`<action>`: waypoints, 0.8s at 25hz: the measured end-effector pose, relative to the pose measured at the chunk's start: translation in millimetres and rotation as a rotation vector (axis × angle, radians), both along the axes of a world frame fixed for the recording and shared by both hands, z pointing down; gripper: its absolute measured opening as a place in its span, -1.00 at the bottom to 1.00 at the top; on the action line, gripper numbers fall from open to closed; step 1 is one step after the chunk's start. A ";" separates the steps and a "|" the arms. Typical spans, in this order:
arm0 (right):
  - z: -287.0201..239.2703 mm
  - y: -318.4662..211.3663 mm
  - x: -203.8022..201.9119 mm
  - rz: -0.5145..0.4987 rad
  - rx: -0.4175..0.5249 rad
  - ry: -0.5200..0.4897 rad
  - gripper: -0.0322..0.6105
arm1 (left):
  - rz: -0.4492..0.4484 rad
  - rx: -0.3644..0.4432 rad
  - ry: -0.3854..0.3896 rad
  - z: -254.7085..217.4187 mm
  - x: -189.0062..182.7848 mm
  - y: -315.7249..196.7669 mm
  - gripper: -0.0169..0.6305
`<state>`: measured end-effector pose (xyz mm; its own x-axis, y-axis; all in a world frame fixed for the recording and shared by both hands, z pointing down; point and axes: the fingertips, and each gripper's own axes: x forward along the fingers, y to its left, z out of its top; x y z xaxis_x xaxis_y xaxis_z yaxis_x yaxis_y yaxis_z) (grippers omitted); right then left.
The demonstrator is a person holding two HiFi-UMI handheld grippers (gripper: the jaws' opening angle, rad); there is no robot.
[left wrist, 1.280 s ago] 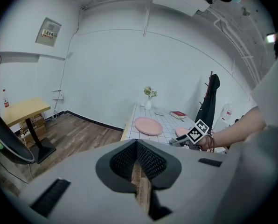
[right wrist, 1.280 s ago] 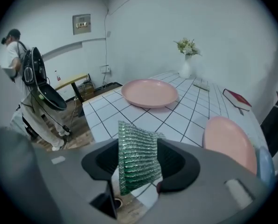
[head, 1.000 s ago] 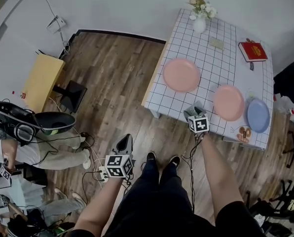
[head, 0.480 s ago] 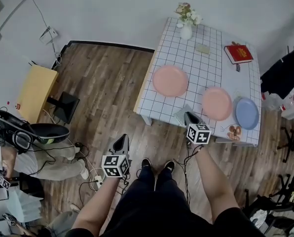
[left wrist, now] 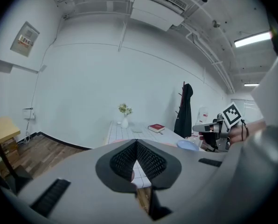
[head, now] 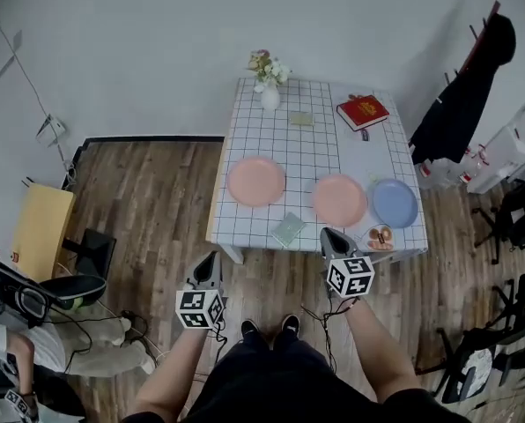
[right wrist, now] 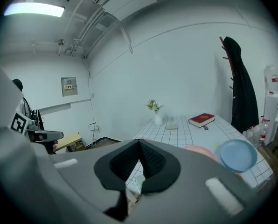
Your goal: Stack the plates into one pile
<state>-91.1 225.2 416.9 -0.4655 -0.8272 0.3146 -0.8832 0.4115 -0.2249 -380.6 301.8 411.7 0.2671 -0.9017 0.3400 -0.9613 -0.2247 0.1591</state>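
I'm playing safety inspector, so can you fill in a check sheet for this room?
Surface: white grid-pattern table.
Job's things: pink plate, second pink plate, blue plate; none stacked.
Clutter: flower vase, red book, snack dish, green card.
Grippers: left claw and right claw shut, empty, short of the table; right has just closed.
Cables: wires on the floor, left.
Surroundings: wood floor, coat on rack, yellow side table.
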 end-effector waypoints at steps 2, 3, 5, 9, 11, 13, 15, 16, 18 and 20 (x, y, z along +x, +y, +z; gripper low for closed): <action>-22.0 11.9 15.0 0.022 0.051 0.020 -0.88 | 0.042 0.039 0.000 -15.6 14.8 -9.0 -0.97; -32.2 17.4 22.6 0.036 0.073 0.028 -0.88 | 0.063 0.059 0.000 -23.5 22.4 -13.4 -0.97; -49.9 28.0 37.2 0.069 0.111 0.038 -0.88 | 0.104 0.098 -0.002 -38.5 36.6 -20.3 -0.97; -66.1 45.2 62.8 0.134 0.149 0.066 -0.88 | 0.170 0.153 -0.001 -61.6 61.5 -27.3 -0.97; -67.0 51.3 74.2 0.164 0.151 0.068 -0.88 | 0.199 0.166 0.003 -66.5 73.5 -30.0 -0.97; -67.8 57.3 83.8 0.194 0.155 0.066 -0.88 | 0.226 0.173 0.004 -68.6 84.0 -32.1 -0.97; -68.8 62.7 90.9 0.217 0.160 0.063 -0.88 | 0.246 0.180 0.004 -70.4 91.8 -33.5 -0.97; -69.2 64.5 93.9 0.226 0.161 0.063 -0.88 | 0.254 0.183 0.004 -71.8 95.1 -34.5 -0.97; -69.3 66.7 99.1 0.241 0.162 0.062 -0.88 | 0.267 0.190 0.005 -74.4 100.9 -36.5 -0.97; -68.2 68.6 103.1 0.255 0.161 0.061 -0.88 | 0.278 0.194 0.005 -75.1 105.5 -37.3 -0.97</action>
